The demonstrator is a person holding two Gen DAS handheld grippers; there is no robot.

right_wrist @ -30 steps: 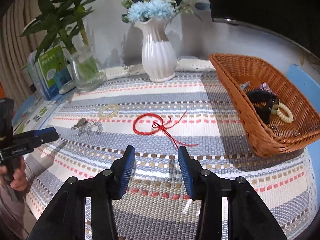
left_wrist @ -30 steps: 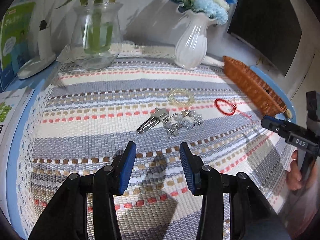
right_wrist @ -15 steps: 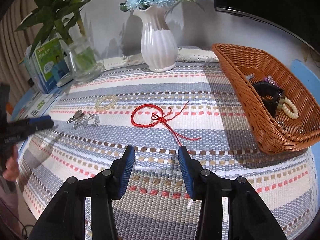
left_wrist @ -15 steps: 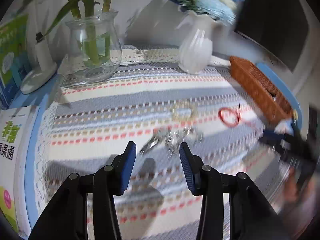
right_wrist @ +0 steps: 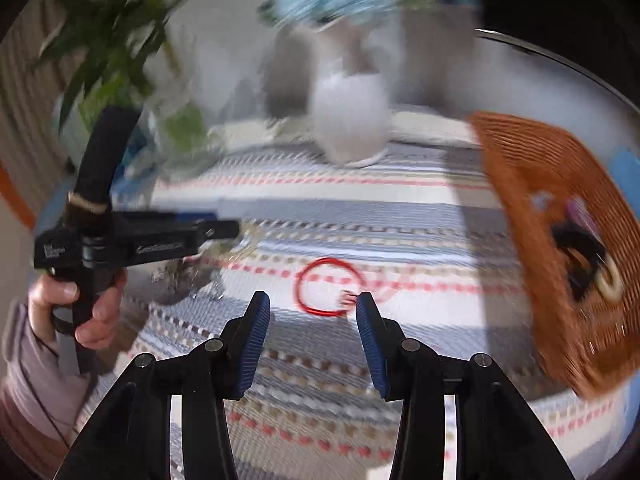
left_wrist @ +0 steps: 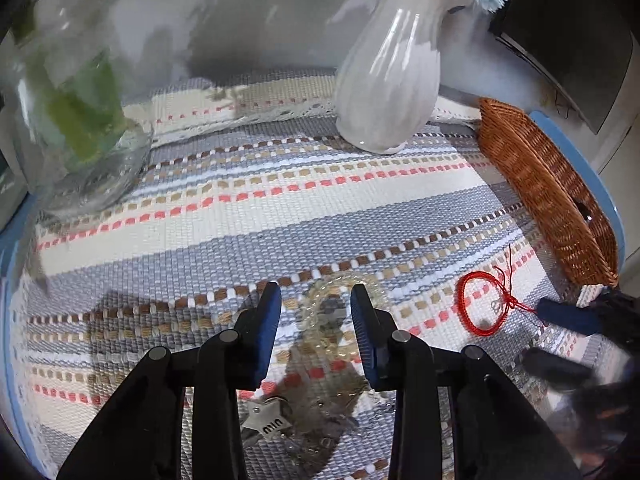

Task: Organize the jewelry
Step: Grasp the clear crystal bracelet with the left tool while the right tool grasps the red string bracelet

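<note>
My left gripper (left_wrist: 315, 304) is open, its tips on either side of a pale beaded bracelet (left_wrist: 320, 322) lying on the striped mat. A silver hair clip and chain (left_wrist: 276, 420) lie under its fingers. A red string bracelet (left_wrist: 480, 306) lies to the right. My right gripper (right_wrist: 312, 312) is open just short of the red string bracelet (right_wrist: 326, 286). The left gripper also shows in the right wrist view (right_wrist: 228, 230), over the silver pieces. The wicker basket (right_wrist: 516, 216) on the right holds a black clip and a pale hair tie.
A white vase (left_wrist: 388, 72) with flowers stands at the back of the mat. A glass jar (left_wrist: 76, 128) with green stems stands at the back left. The blue table edge (left_wrist: 592, 184) runs behind the basket (left_wrist: 544, 192). The right wrist view is blurred.
Both grippers have moved forward. The left one now straddles the beaded bracelet, past the silver pieces. The right one has closed in on the red string bracelet and opened wider.
</note>
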